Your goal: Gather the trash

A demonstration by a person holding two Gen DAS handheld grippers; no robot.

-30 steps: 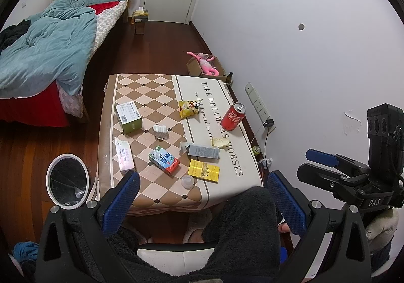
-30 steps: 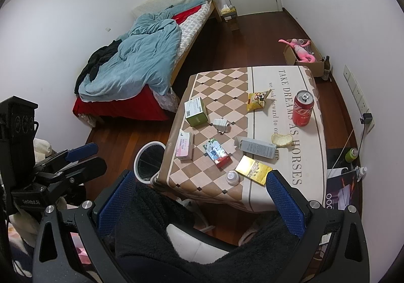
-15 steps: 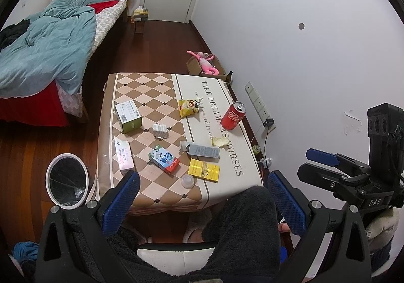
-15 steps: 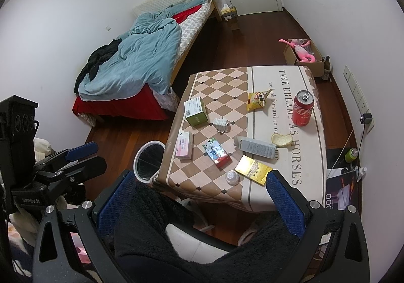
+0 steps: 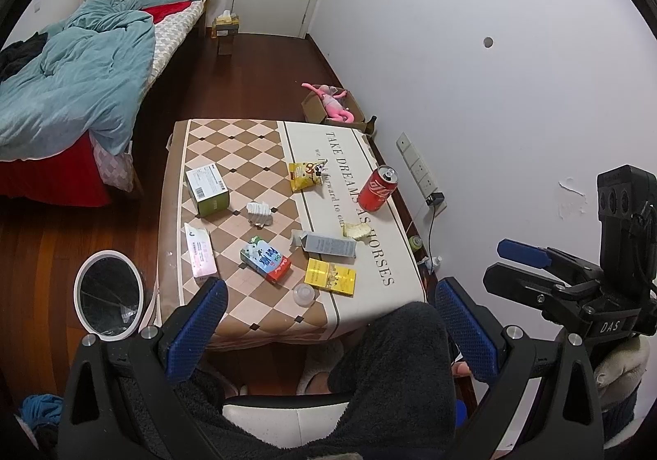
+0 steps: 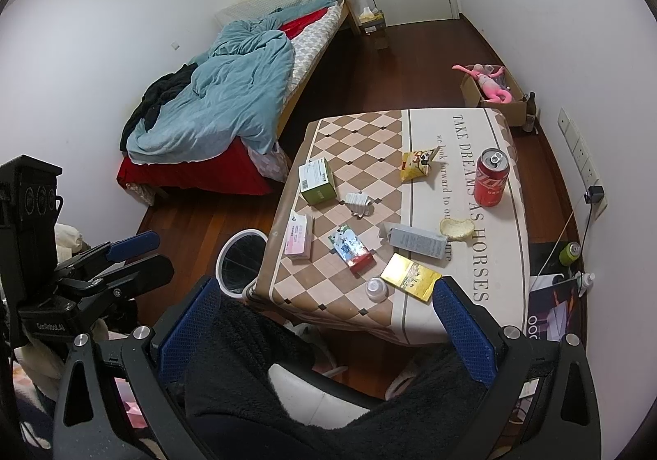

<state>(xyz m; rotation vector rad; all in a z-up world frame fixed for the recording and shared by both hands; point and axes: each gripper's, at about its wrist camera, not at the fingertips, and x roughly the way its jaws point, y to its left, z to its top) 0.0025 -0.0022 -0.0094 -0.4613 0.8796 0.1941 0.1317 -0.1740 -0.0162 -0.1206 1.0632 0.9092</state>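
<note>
Trash lies on a low table (image 5: 263, 139) (image 6: 505, 287): a red can (image 5: 377, 189) (image 6: 492, 177), a yellow snack bag (image 5: 304, 175) (image 6: 416, 165), a green box (image 5: 207, 191) (image 6: 316, 185), crumpled paper (image 5: 258, 212) (image 6: 359, 203), a grey carton (image 5: 328, 244) (image 6: 416, 240), a blue-red carton (image 5: 266, 258) (image 6: 351, 249), a yellow box (image 5: 329, 276) (image 6: 410, 276), a pink box (image 5: 200, 252) (image 6: 299, 240), a small clear cup (image 5: 304, 293) (image 6: 375, 288). My left gripper (image 5: 328, 328) and right gripper (image 6: 324, 328) are open and empty, held high above the near table edge.
A white-rimmed bin (image 5: 107, 293) (image 6: 241, 256) stands on the floor left of the table. A bed (image 5: 78, 90) is at the far left. A cardboard box with a pink toy (image 5: 332, 109) sits by the wall. My knee (image 5: 394, 369) is below the grippers.
</note>
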